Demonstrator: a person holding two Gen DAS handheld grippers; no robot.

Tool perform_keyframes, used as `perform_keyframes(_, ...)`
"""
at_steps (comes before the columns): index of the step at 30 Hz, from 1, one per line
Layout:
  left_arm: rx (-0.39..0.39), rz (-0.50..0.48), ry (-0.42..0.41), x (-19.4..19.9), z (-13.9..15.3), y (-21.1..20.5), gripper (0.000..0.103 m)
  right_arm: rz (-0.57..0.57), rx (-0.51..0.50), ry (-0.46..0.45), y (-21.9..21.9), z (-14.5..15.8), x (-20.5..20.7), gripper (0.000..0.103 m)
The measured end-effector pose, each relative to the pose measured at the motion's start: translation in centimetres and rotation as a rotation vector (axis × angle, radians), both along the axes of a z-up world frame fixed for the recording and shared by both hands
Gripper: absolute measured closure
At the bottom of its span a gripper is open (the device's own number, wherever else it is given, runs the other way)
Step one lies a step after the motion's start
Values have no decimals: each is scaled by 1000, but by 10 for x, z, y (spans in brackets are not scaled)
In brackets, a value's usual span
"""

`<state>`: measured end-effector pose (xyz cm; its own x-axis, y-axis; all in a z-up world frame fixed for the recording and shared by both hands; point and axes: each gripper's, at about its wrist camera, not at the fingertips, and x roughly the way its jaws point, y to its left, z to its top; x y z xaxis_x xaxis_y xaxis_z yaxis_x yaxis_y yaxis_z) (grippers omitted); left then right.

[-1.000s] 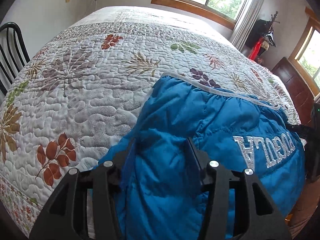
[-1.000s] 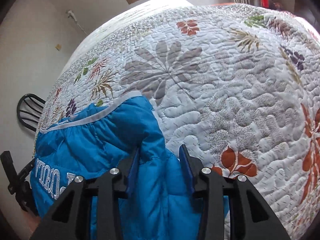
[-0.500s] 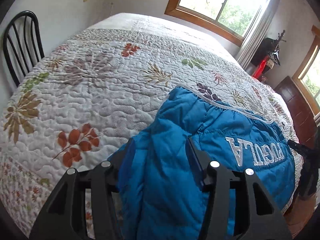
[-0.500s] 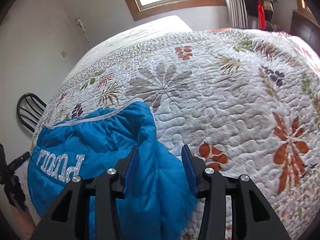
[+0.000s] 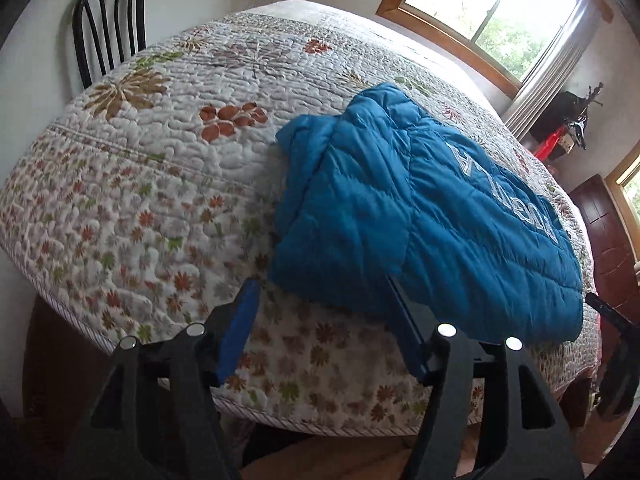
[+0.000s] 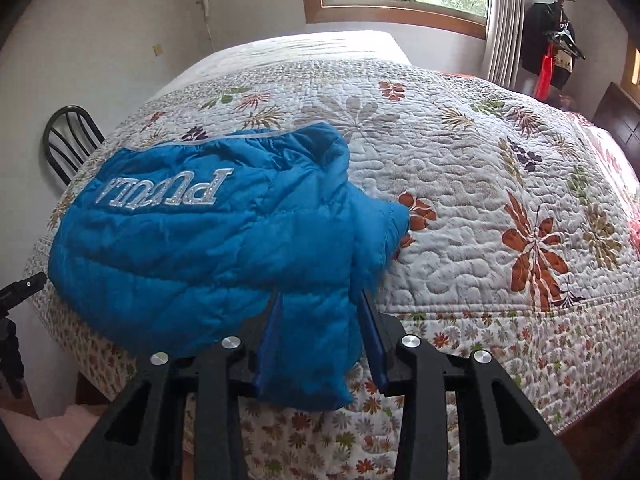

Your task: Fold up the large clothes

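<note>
A blue puffer jacket (image 5: pixel 420 216) with silver lettering lies folded on the floral quilted bed (image 5: pixel 168 184), near its front edge. My left gripper (image 5: pixel 320 320) is open and empty, drawn back below the jacket's edge. In the right wrist view the jacket (image 6: pixel 208 232) hangs over the bed's edge. My right gripper (image 6: pixel 320 340) has jaws apart on either side of the jacket's hanging flap; the fingers (image 6: pixel 372 336) do not squeeze it.
A black chair (image 5: pixel 108 20) stands at the bed's left side. A window (image 5: pixel 492 12) and curtain are behind the bed. A coat rack (image 6: pixel 556 52) and dark wooden furniture (image 5: pixel 600 232) stand to the right. The quilt (image 6: pixel 500 184) stretches to the right.
Both grippers have let go of the jacket and pulled back from the bed. The left jaws have opened wide; the jacket now rests on the quilt.
</note>
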<state>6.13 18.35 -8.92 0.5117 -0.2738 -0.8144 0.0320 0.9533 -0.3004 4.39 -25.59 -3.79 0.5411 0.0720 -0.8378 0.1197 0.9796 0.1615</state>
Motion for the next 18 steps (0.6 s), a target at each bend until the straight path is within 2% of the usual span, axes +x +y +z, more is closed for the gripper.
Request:
perform_keyframes(6,-90,9,23,3,-12,-13,37,13,-42,25,16,-13,-5,67)
perform_keyframes(15,-172,54,37,15,-18,-20,30,10,-3,59,11,-34,1,65)
perform_keyframes(18,-253,64,88,13,-25,-19,30,8,0,60,11,-35,1,65)
